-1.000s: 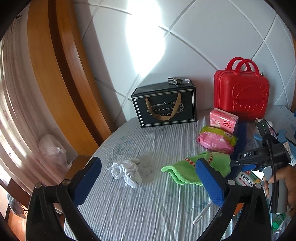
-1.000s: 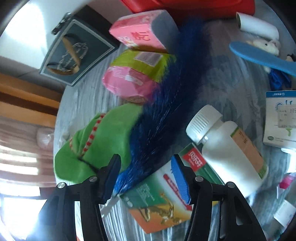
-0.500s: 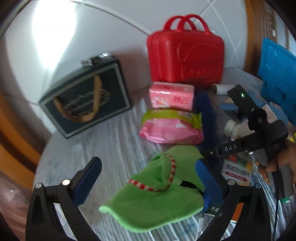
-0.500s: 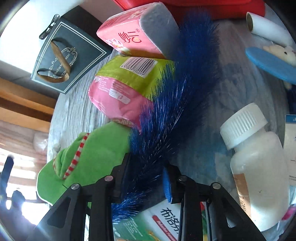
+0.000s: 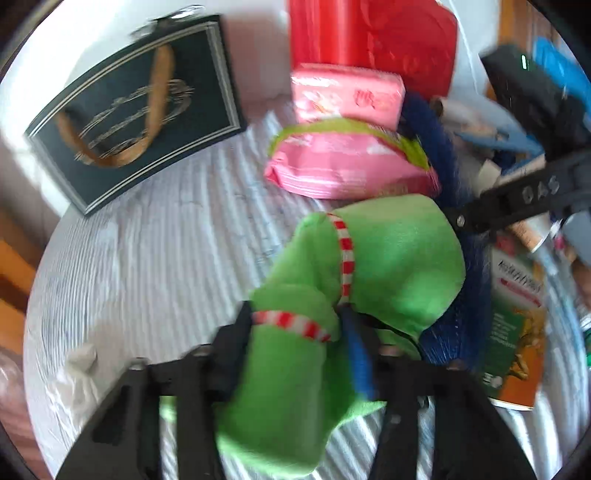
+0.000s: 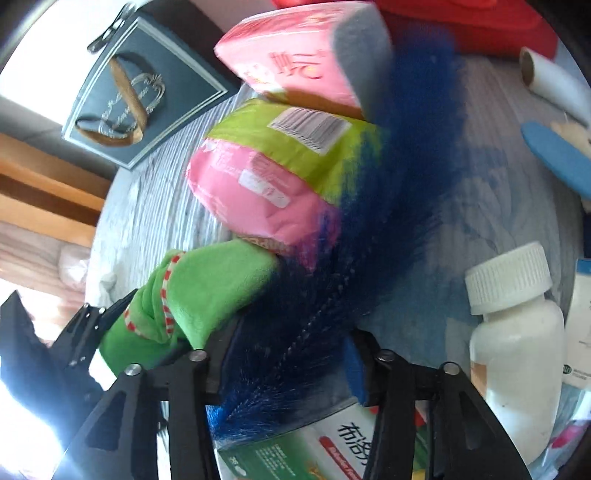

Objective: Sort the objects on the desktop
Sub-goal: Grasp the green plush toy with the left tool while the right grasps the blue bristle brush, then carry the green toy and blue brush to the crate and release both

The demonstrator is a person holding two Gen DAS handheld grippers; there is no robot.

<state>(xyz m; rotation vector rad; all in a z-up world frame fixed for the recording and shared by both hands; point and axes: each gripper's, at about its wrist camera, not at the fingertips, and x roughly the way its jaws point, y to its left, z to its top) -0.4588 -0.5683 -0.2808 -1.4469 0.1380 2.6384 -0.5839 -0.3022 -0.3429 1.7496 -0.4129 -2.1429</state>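
A green cloth (image 5: pixel 399 258) with red-and-white trim lies bunched on the striped table cover. My left gripper (image 5: pixel 299 339) points down onto it, its jaws closing, and a fold of the cloth is pinched between the pads. It shows too in the right wrist view, the green cloth (image 6: pixel 207 291). A blue bristly duster (image 6: pixel 388 192) runs across the table beside it. My right gripper (image 6: pixel 291 354) straddles the duster's lower end with its jaws opening, and the pads stand clear of the stem. The right gripper's black body (image 5: pixel 517 199) reaches in from the right.
A pink-and-green pack (image 5: pixel 351 166), a pink tissue pack (image 5: pixel 347 92), a red case (image 5: pixel 373 33) and a dark gift bag (image 5: pixel 136 110) stand behind. A white bottle (image 6: pixel 517 332) and a medicine box (image 5: pixel 517 325) lie right. Crumpled white tissue (image 5: pixel 77 373) lies left.
My left gripper dropped and swung right onto the green cloth, and its wide jaws closed round a fold. The right jaws pinched the blue duster, then spread apart again.
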